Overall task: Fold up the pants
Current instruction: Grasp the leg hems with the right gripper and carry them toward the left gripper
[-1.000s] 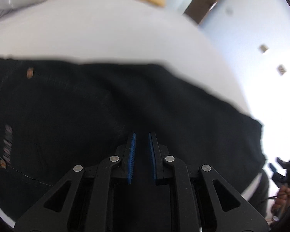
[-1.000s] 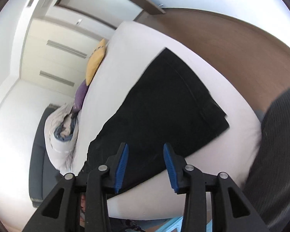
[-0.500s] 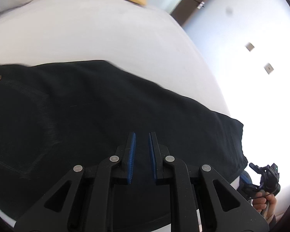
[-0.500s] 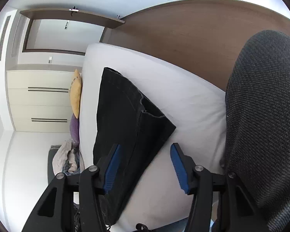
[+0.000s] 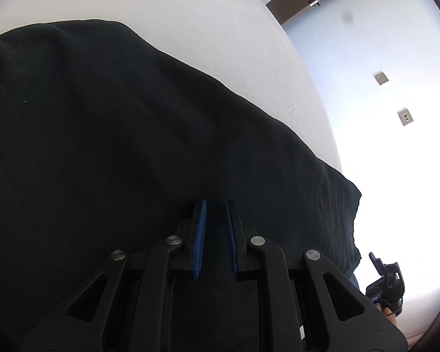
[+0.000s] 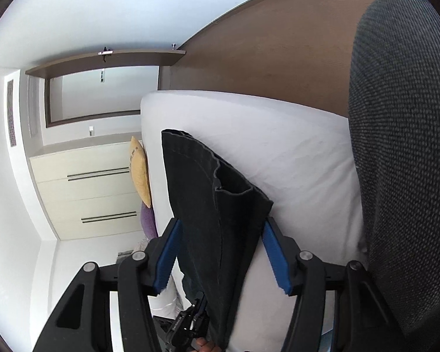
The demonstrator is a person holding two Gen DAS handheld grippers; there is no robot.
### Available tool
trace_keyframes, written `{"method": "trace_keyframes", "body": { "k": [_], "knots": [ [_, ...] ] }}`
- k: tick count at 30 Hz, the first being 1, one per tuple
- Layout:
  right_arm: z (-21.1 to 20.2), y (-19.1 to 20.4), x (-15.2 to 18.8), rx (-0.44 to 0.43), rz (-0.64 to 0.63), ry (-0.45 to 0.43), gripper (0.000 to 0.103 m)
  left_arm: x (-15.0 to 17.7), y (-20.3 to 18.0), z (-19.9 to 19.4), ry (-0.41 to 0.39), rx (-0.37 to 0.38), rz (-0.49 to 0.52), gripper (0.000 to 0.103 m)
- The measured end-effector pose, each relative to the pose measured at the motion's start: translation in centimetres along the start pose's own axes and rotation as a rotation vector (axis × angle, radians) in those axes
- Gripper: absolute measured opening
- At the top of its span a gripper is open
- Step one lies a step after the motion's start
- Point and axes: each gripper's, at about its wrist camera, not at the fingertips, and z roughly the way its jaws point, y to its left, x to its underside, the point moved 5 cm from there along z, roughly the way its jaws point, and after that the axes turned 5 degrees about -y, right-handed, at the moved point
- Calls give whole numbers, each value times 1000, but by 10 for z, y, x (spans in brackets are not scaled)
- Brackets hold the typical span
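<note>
My right gripper [image 6: 220,252], jaws spread wide, straddles the hem end of the pants [image 6: 208,205], whose long axis runs straight ahead along the bed [image 6: 278,146], while my left gripper [image 5: 215,228], nearly closed and gripping nothing, hovers mid-leg.

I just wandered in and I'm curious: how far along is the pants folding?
Early on. The black pants lie spread lengthwise on the white bed, apparently with one leg over the other. The right gripper is open around the hem; the left gripper, nearly closed, holds nothing. The crosswise folds remain.
</note>
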Motion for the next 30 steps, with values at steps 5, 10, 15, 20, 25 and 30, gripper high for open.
{"method": "trace_keyframes", "body": {
  "k": [5, 10, 15, 20, 25, 30],
  "knots": [
    [1, 8, 4, -37, 17, 4, 60, 0, 4, -1, -1, -23, 4, 13],
    [12, 16, 4, -22, -72, -8, 56, 3, -3, 3, -1, -27, -2, 13],
    [30, 17, -5, -21, -76, -22, 43, 2, 0, 1, 2, -30, -7, 13],
    [36, 19, -6, -10, -99, -5, 15, 0, 0, 0, 5, -44, -4, 13],
    [39, 20, -8, 32, -134, -13, 13, 0, -5, 2, 18, -79, 47, 13],
    [39, 34, -4, 100, -228, -41, 13, 1, -7, 7, 36, -101, 82, 13]
  ]
}}
